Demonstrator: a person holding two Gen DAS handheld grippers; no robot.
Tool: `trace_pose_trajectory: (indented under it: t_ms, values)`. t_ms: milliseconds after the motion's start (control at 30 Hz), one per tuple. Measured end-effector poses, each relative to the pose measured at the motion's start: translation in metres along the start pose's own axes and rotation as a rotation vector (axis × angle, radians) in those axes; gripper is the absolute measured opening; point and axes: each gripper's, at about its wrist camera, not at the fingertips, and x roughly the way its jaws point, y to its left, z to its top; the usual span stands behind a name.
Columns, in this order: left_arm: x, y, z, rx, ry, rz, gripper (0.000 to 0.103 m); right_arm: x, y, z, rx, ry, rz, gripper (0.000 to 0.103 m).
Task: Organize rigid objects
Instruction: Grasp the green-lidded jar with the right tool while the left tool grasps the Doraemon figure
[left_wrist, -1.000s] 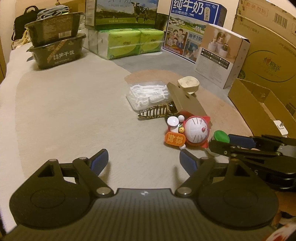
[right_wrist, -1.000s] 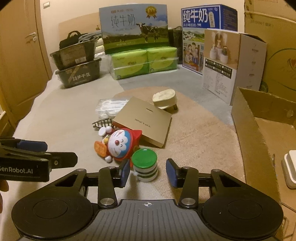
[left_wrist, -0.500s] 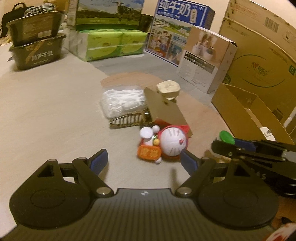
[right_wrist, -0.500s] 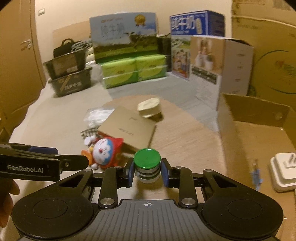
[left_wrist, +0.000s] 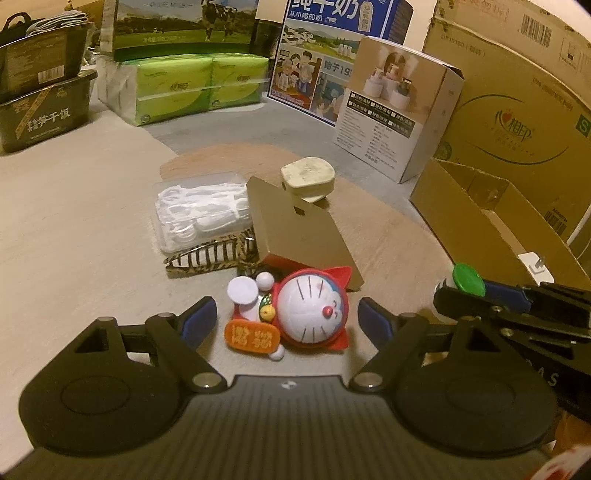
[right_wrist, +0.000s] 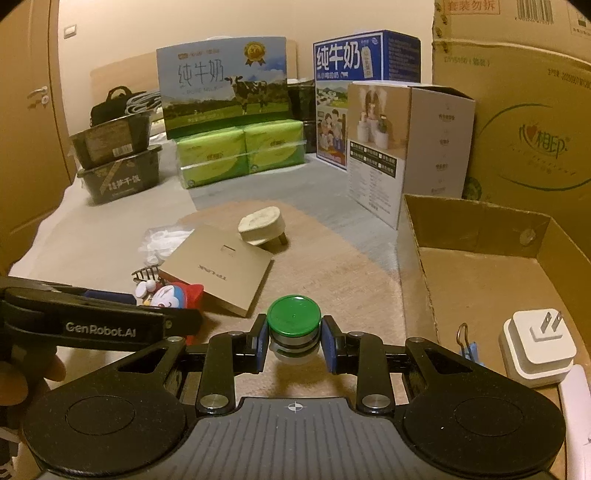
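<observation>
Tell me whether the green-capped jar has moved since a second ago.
Yes. The green-capped jar stood on the rug beside the cartoon cat toy; now the right gripper is shut on it, lifted clear of the rug and nearer the open cardboard box.

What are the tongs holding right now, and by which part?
The right tongs grip the small green-lidded jar by its sides, below the lid. The closing left tongs hold nothing.

Setting: a room in a home, used for storage. Evidence: wooden door (right_wrist: 26, 147) with lever handle, wall switch (right_wrist: 70, 31), milk cartons (right_wrist: 225, 85), green tissue packs (right_wrist: 240, 151), instant-rice tubs (right_wrist: 118, 162), large cardboard boxes (right_wrist: 517, 129), all on a floor with a rug (right_wrist: 332, 266).
</observation>
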Motion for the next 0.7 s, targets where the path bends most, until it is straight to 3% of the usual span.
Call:
trace_pose_trajectory:
  t_ms: [133, 333, 700]
  values:
    - [0.003, 0.0, 0.0, -0.004, 0.017, 0.001, 0.068, 0.002, -0.001, 0.0, 0.005, 0.004, 0.002, 0.03]
    - [-0.01, -0.004, -0.003, 0.014, 0.015, 0.025, 0.067, -0.008, 0.0, 0.002, 0.004, -0.004, 0.006, 0.03]
    - [-0.076, -0.021, -0.026, 0.03, -0.002, 0.045, 0.066, -0.061, 0.004, -0.005, 0.015, -0.012, 0.004, 0.03]
